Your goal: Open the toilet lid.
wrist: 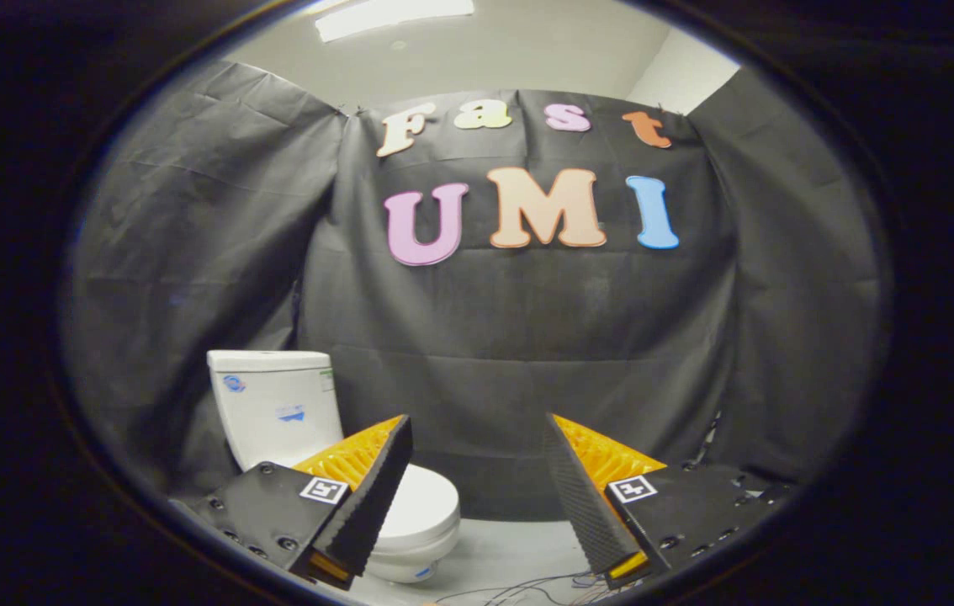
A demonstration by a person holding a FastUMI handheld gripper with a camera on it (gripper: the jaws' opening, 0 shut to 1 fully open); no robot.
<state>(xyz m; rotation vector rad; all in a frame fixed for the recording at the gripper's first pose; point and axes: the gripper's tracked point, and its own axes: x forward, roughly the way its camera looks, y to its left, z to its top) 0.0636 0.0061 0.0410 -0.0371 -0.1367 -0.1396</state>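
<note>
- While the toilet [342,471] stands beyond the left finger [368,492] with its lid [426,501] down flat, the step in hand looks like the approach.
- The gripper [477,438] has its jaws spread wide, holding and touching nothing.
- Next, I judge, it must drop toward the lid's front edge and hook under it.

Black cloth wall [527,337] behind; pale floor [511,547] with thin loose wires [519,589]; ceiling light [393,15] overhead.
</note>
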